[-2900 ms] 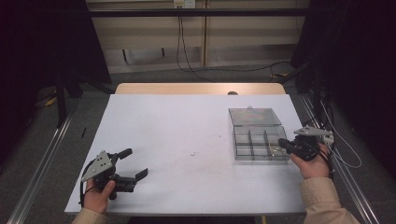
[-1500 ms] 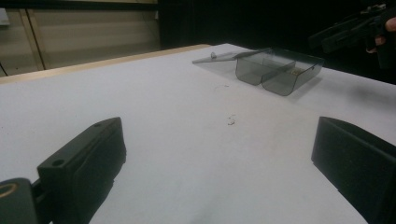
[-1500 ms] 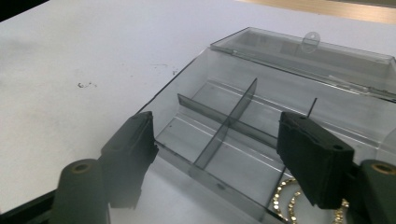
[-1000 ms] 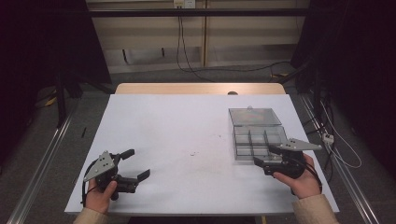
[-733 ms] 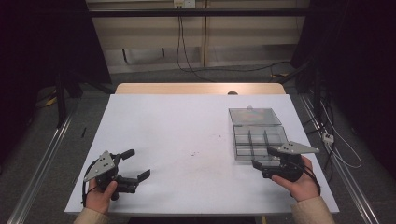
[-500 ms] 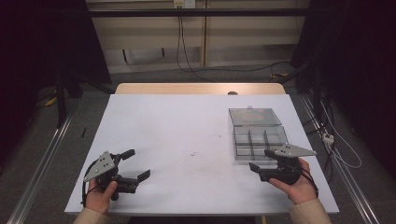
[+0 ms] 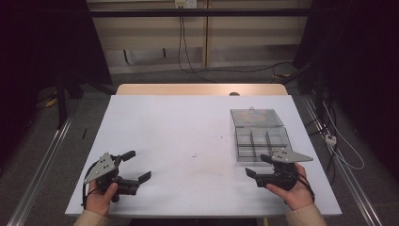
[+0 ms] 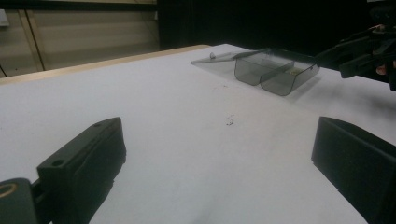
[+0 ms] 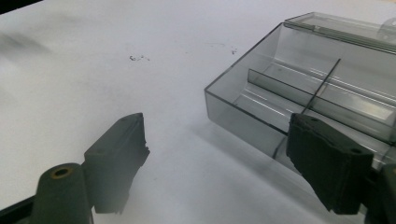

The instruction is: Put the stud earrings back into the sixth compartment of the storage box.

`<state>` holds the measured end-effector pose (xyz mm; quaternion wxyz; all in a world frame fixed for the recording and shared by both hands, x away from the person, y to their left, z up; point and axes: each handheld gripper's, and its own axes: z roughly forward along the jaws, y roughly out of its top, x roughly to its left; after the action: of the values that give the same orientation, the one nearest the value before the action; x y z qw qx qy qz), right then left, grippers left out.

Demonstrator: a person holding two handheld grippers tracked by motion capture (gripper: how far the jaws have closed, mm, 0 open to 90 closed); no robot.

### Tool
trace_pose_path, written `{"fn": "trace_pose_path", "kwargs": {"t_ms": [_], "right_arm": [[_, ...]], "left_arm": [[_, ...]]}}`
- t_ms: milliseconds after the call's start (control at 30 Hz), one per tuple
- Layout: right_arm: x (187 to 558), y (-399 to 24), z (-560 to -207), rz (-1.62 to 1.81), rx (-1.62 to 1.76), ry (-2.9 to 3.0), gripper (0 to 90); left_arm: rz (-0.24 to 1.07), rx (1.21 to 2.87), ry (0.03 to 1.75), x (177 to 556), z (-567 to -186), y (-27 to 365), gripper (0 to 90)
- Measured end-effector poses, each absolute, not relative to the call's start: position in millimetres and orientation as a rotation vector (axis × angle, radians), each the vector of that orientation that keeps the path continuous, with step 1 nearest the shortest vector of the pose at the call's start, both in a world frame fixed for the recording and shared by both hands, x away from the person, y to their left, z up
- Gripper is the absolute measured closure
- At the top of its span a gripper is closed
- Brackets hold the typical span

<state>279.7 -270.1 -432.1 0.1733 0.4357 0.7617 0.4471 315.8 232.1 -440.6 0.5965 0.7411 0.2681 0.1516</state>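
With the clear divided box (image 7: pixel 261 135) lying open at the table's (image 7: pixel 188 127) four o'clock, both the right gripper (image 7: pixel 258 165) beside its near edge and the left gripper (image 7: pixel 135 165) at seven o'clock stood open-jawed and empty, so the work seemed barely started and next called for reaching the box.

Box (image 7: pixel 261 136) showing clear smoky plastic, glossy and smooth. Table (image 7: pixel 188 127) looking matt white, lightly scuffed, wood edging at the far rim. Jaws looking matt black plastic.
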Motion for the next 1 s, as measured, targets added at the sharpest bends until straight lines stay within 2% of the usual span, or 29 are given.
{"fn": "trace_pose_path", "kwargs": {"t_ms": [1000], "right_arm": [[274.5,-259.1,-453.3,1.291,1.207,2.176,19.0]], "left_arm": [[0.341,1.733,0.617,315.3,-442.6,228.1,2.7]]}}
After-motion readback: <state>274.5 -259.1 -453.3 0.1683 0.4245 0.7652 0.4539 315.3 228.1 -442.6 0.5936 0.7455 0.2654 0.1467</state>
